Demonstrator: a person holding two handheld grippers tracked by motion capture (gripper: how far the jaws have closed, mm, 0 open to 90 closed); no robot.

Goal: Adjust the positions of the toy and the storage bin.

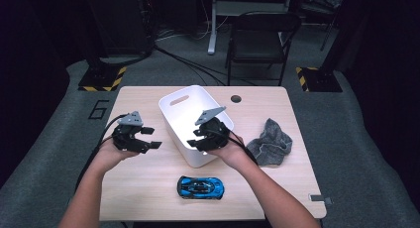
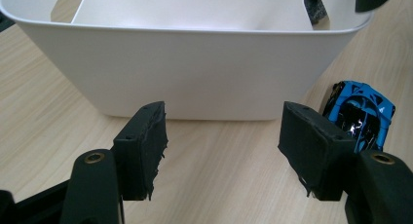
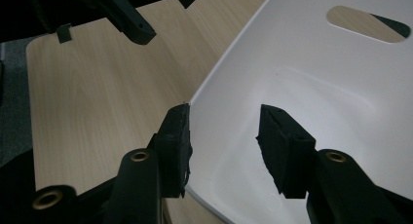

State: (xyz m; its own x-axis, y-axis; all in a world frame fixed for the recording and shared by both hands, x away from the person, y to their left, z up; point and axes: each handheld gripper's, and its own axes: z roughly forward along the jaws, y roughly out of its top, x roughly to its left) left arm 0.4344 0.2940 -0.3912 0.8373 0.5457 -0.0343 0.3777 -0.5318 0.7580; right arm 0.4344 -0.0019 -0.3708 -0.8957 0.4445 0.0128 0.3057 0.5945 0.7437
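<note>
Right tongs (image 3: 224, 146) straddle the white bin's (image 1: 184, 118) rim, jaws parted, gripping nothing, ready to steady it. Left tongs (image 2: 221, 146) hover wide open, empty, facing the bin mid-bench (image 1: 148, 183).

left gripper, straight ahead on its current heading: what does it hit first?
Most likely the white bin: its side wall sits squarely ahead of the open left gripper, with bare table between. The blue toy car lies off to one side.
</note>
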